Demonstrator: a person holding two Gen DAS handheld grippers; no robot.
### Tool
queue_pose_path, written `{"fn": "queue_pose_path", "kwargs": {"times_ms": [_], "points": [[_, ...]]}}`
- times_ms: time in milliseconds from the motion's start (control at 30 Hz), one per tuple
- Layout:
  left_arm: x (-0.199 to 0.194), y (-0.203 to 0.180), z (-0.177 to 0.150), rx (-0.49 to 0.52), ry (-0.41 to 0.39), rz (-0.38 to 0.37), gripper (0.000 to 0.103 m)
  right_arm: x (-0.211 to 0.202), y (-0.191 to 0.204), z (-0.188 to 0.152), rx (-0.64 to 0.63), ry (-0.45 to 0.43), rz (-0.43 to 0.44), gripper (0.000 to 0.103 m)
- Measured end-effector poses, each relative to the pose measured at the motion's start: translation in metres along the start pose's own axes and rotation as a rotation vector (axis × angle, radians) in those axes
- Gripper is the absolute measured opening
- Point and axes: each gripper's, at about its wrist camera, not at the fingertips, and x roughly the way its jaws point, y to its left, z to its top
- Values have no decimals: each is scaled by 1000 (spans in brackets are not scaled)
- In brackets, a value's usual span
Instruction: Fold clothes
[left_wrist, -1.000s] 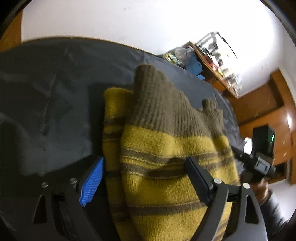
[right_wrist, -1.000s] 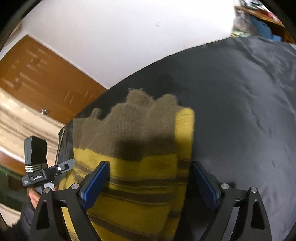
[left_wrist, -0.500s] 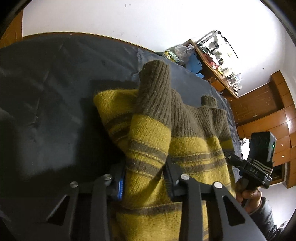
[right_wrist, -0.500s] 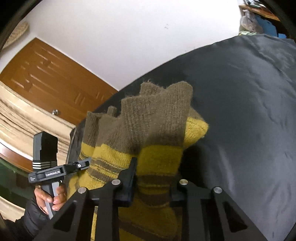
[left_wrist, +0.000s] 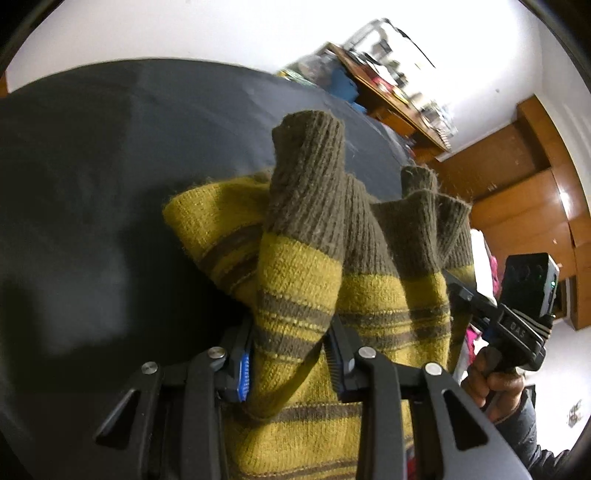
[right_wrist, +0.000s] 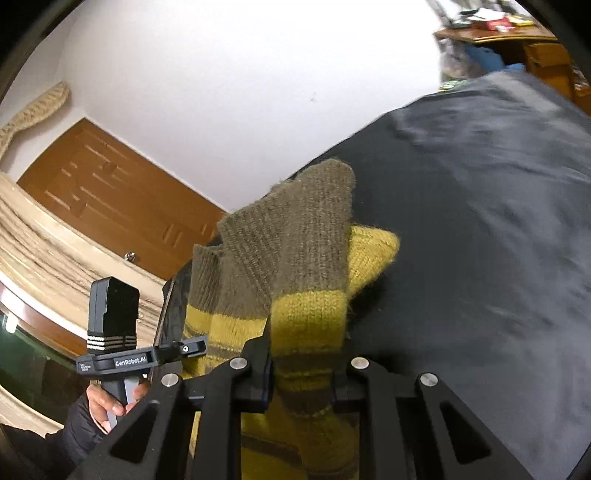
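Observation:
A knitted sweater (left_wrist: 303, 280), mustard yellow with brown stripes and an olive-brown ribbed hem, is held up above a dark bedsheet (left_wrist: 92, 166). My left gripper (left_wrist: 290, 360) is shut on one bunched part of the sweater near its hem. My right gripper (right_wrist: 303, 373) is shut on another part of the sweater (right_wrist: 306, 314). The ribbed hem sticks up in folds past both grippers. The right gripper's body (left_wrist: 524, 306) shows at the right of the left wrist view, and the left gripper's body (right_wrist: 110, 332) shows at the left of the right wrist view.
The dark sheet (right_wrist: 480, 221) spreads wide beyond the sweater. A cluttered wooden desk (left_wrist: 388, 88) stands past the far edge. A wooden door (right_wrist: 110, 192) and white wall lie behind. Wooden cabinets (left_wrist: 524, 192) stand at the right.
Both grippers closed from open onto the sweater and have lifted it off the sheet. The hem now bunches into upright folds and the views tilt upward.

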Motion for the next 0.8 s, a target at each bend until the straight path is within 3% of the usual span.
{"fn": "queue_pose_path", "kwargs": {"times_ms": [133,333,400,467,533,567,600,700,800], "points": [[29,-55,-23,19,21,-27,35,-86,-58,-9,44,-27,-69,22],[73,-137,-57,48,53,-68,35,-150,-119,-8,61,-66,-240,22],[94,-152,-53,55,53,0,36,-156,-135,-2,21,-61,-327,22],[108,-159,-52,61,62,86,43,-149,-152,6,5,-32,-377,24],[116,-170,-53,102,53,176,48,-136,-163,11,8,-1,-394,38],[115,-174,-53,116,45,202,51,-132,-163,11,-15,4,-419,57],[114,-178,-52,129,38,225,52,-129,-164,12,-39,8,-444,67],[111,-190,-52,168,16,295,53,-129,-157,10,-134,-10,-494,67],[83,-190,-72,188,-31,371,53,-155,-136,2,-225,-94,-551,67]]}}
